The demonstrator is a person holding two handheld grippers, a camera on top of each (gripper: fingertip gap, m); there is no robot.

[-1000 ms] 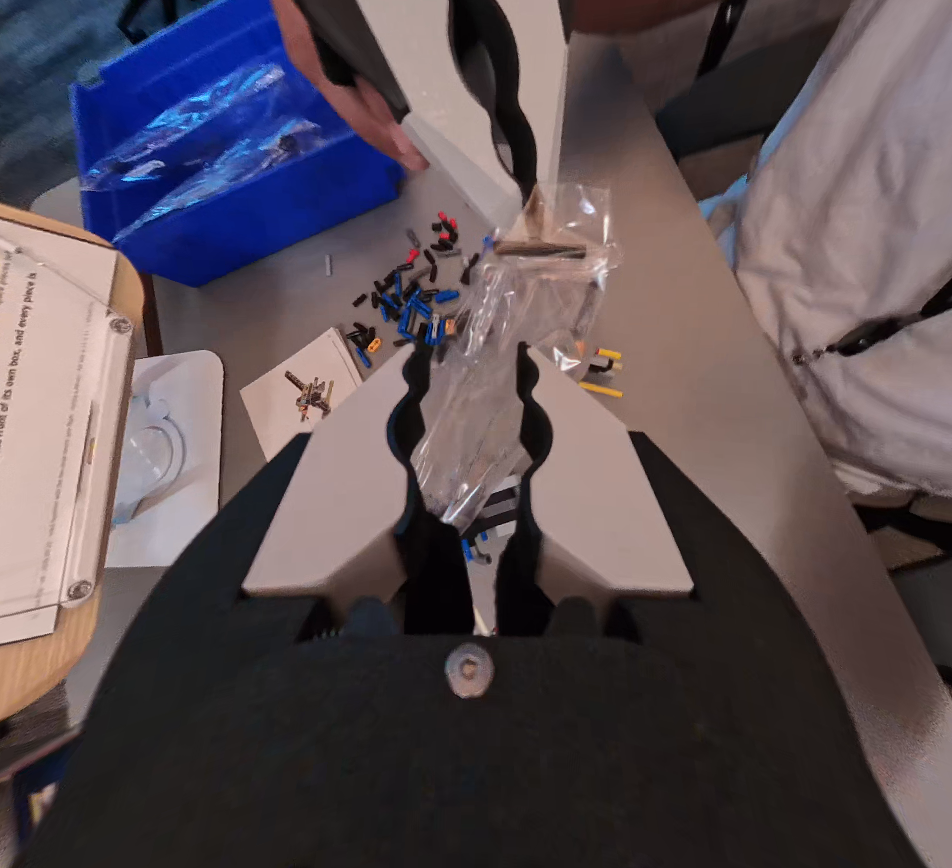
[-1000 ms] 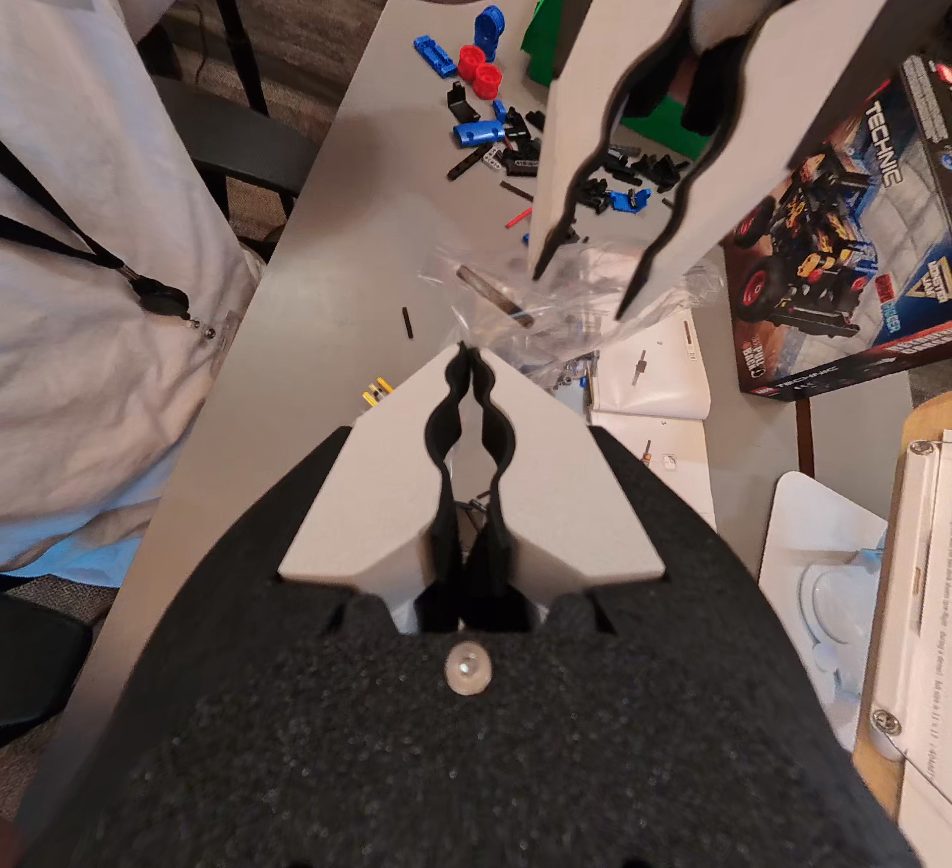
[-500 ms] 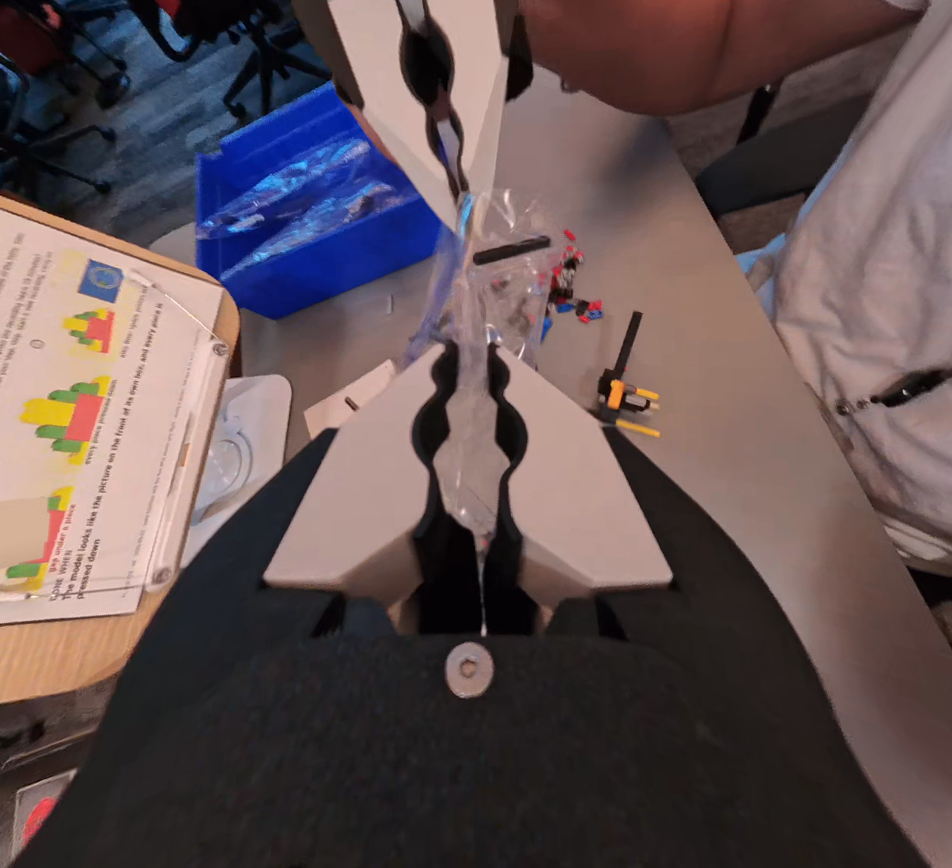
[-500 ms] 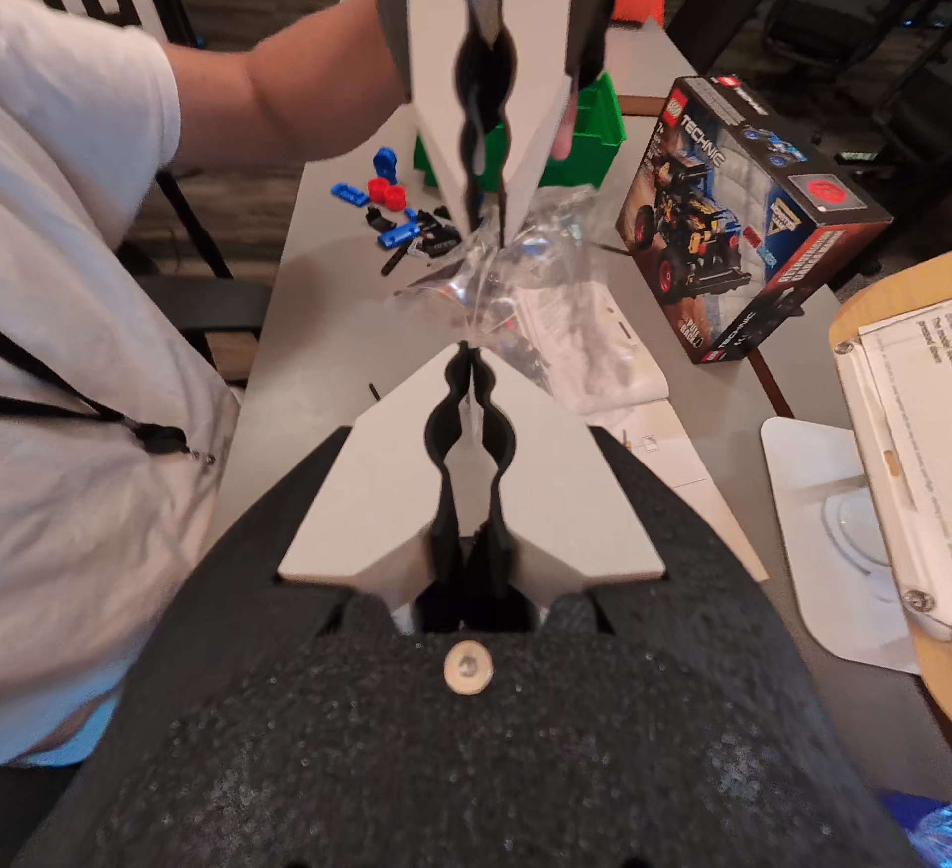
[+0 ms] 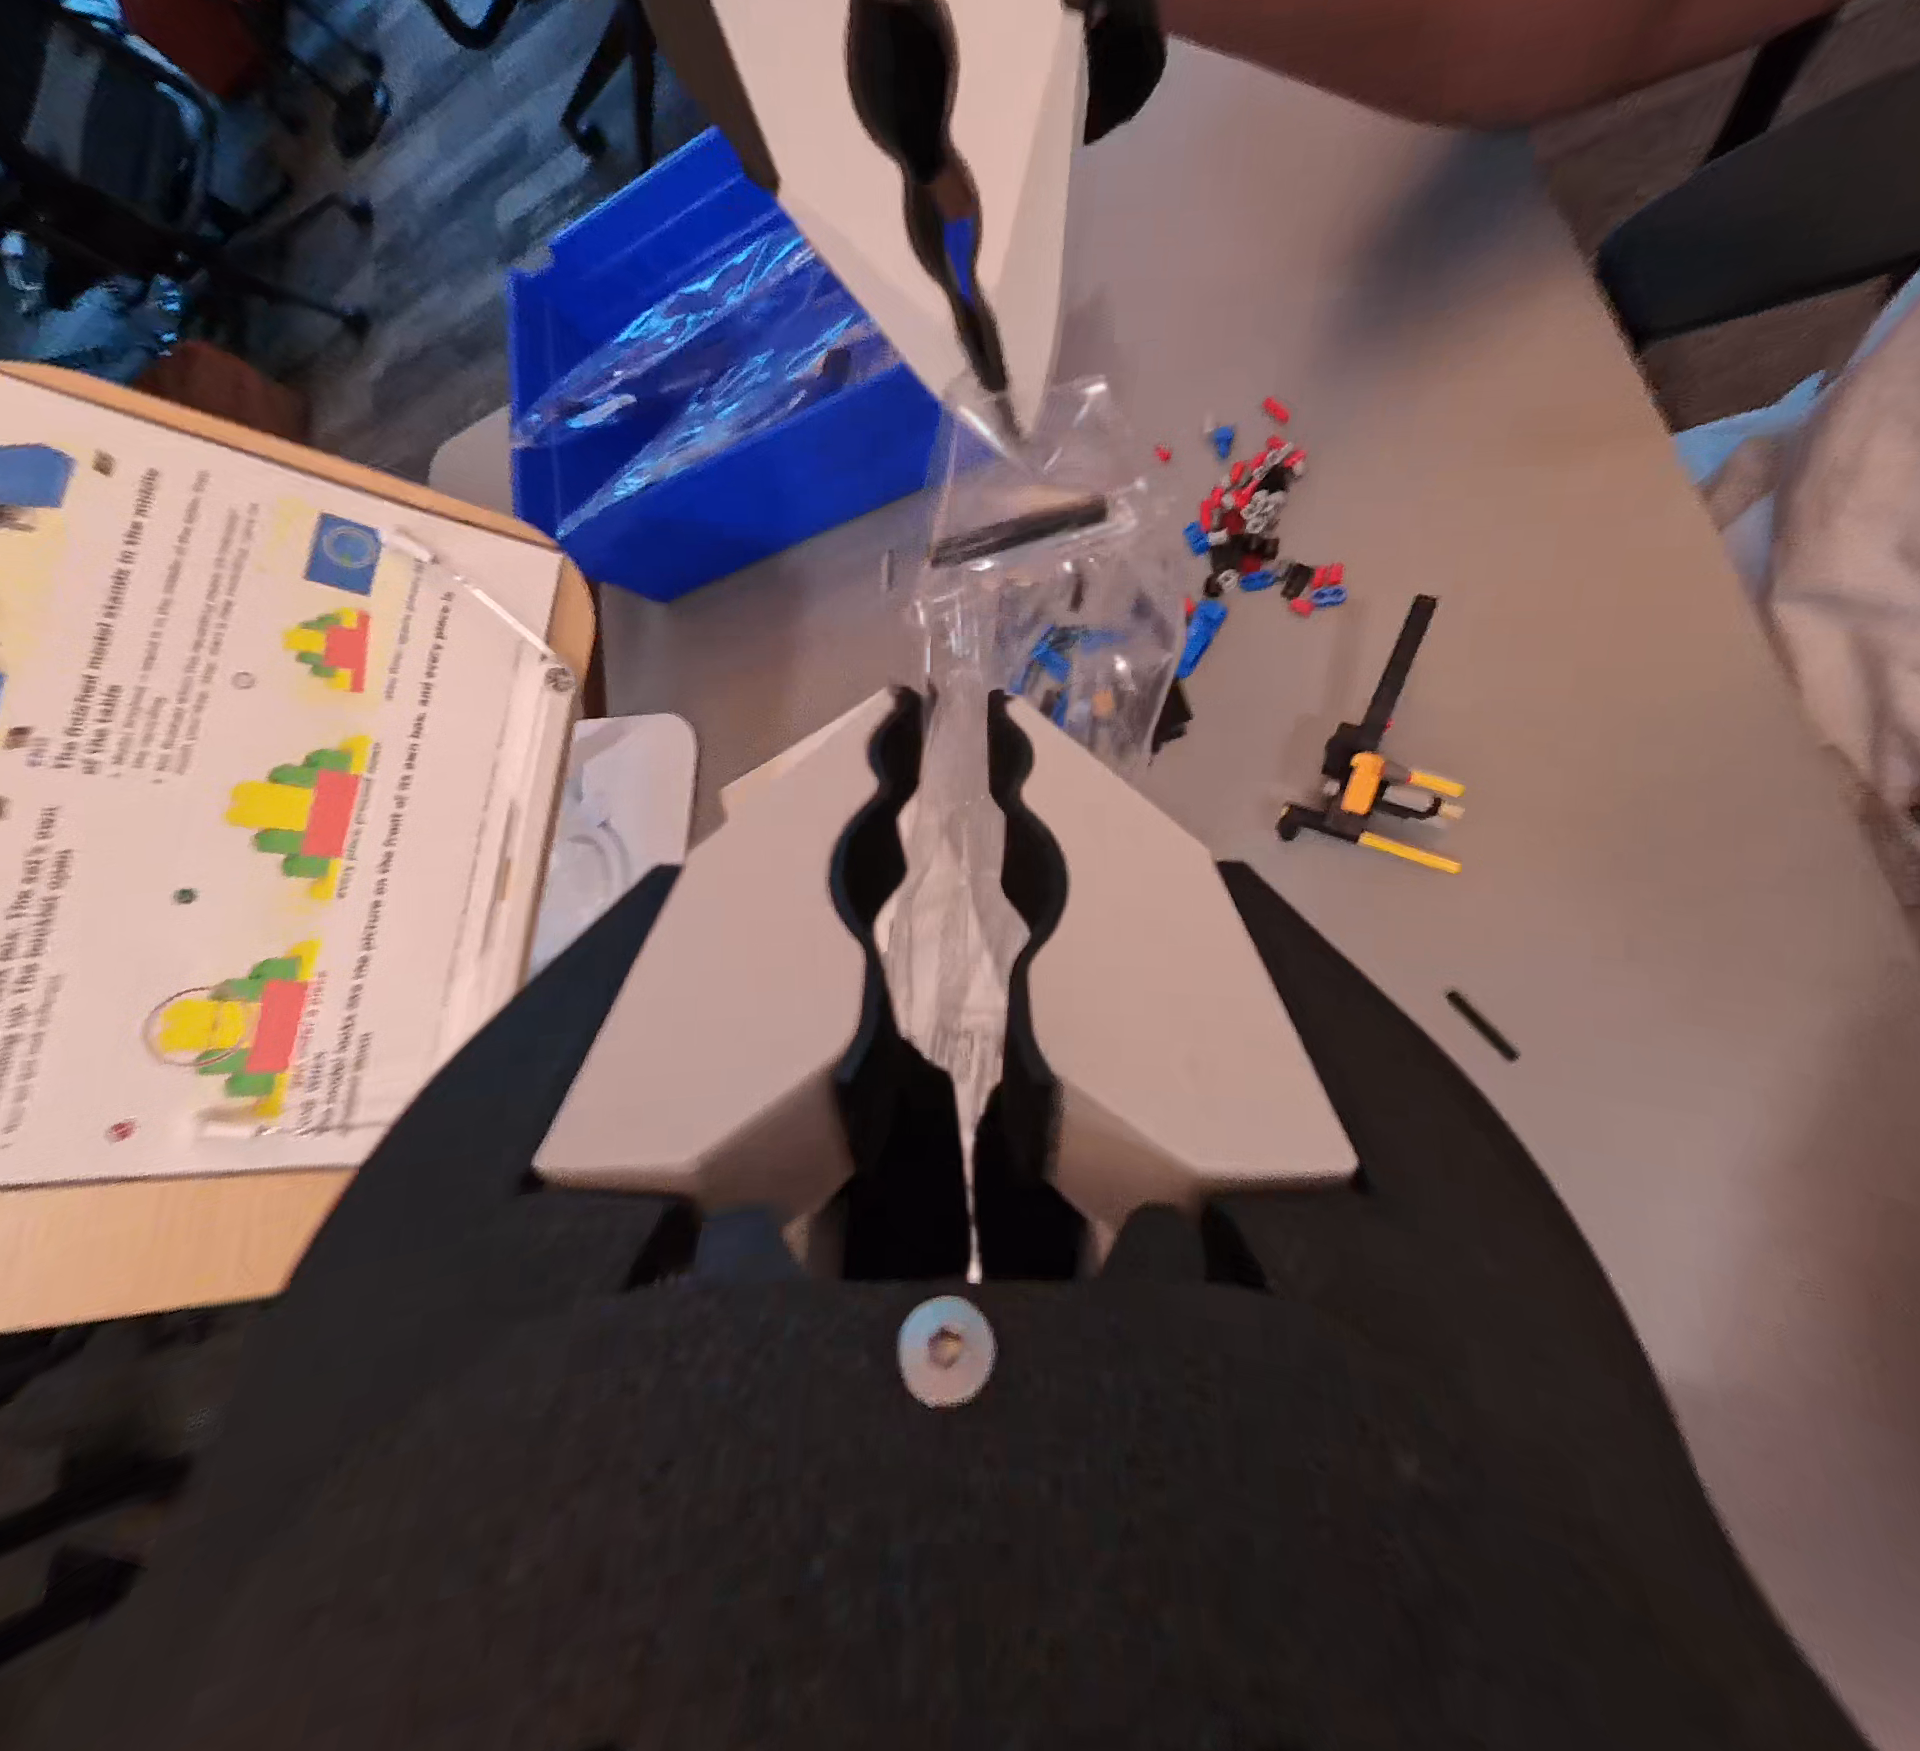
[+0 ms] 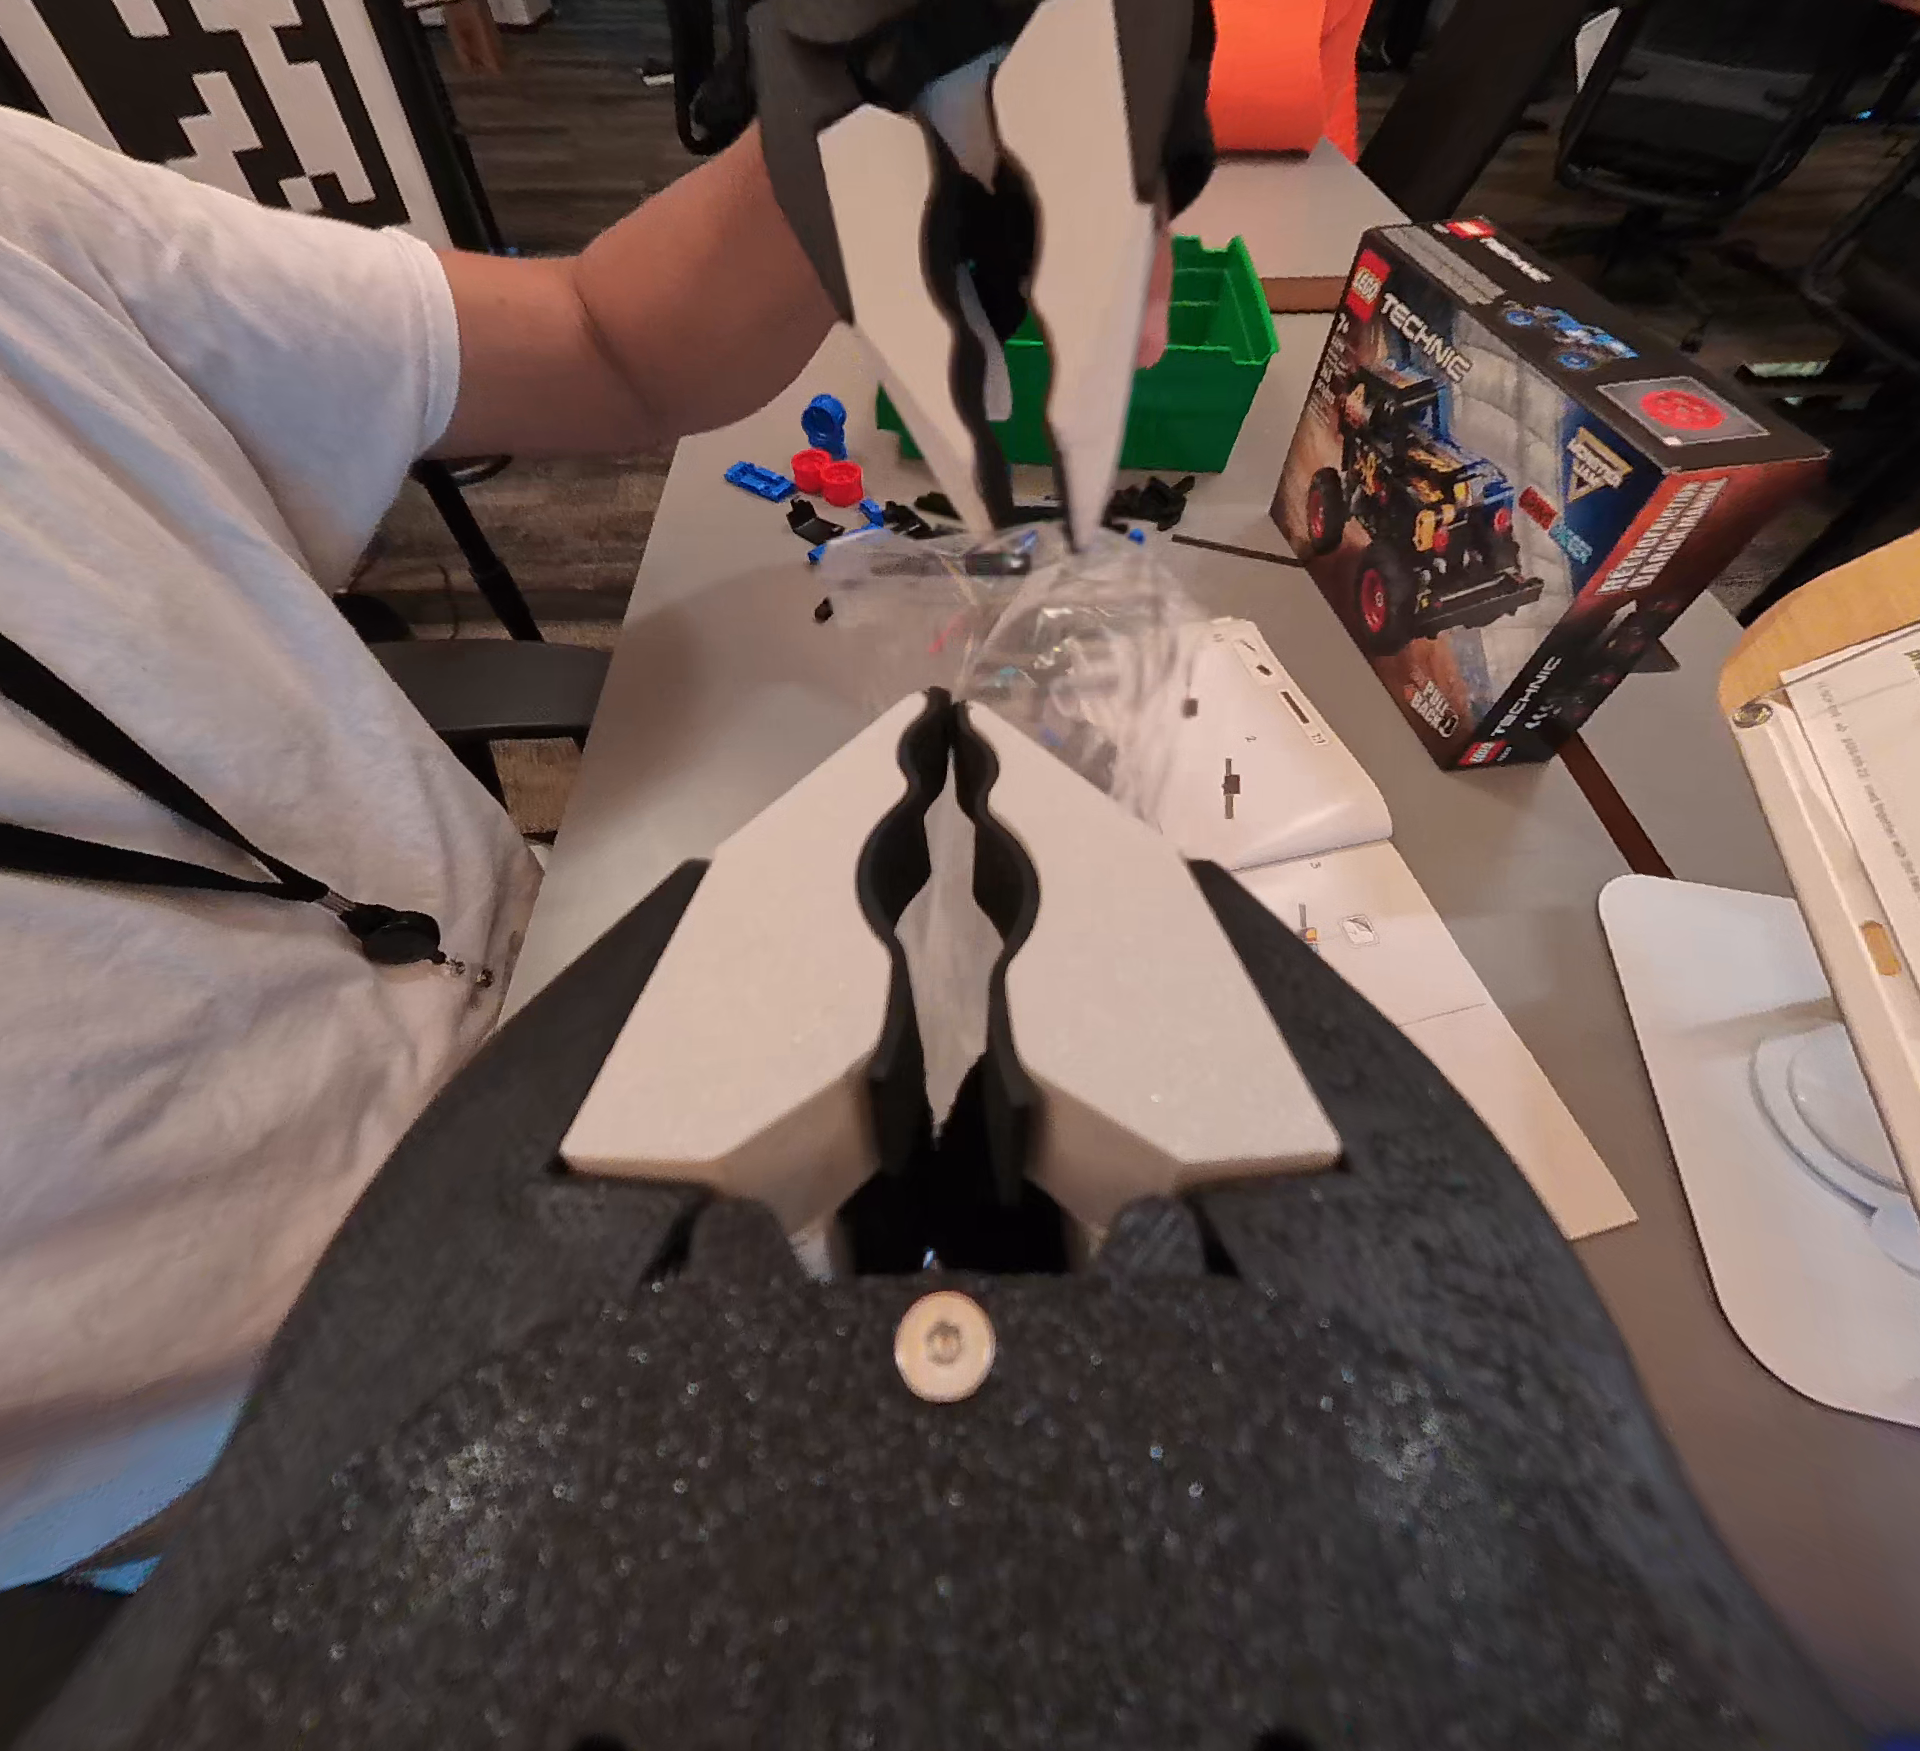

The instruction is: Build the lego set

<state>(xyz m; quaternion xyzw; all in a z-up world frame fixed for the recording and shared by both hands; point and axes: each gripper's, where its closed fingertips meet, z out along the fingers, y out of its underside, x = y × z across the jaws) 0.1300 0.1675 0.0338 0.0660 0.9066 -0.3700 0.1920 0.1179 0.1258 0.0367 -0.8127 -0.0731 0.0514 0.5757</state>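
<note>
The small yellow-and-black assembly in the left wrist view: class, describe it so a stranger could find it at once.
Start at the grey table and find the scattered pile of red and blue pins past the clear plastic bag. Nearer the camera, standing alone, lies the small assembly. It is the only built piece: a long black beam, an orange block and yellow pins.

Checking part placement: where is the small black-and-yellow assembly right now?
In the left wrist view, the black-and-yellow assembly lies on the grey table, right of the clear plastic bag, just below the scattered loose pieces.

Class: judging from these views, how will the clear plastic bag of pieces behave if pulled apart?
The clear plastic bag looks floppy: it crumples between the left gripper and the right gripper. Its loose pieces would probably shift or spill.
</note>
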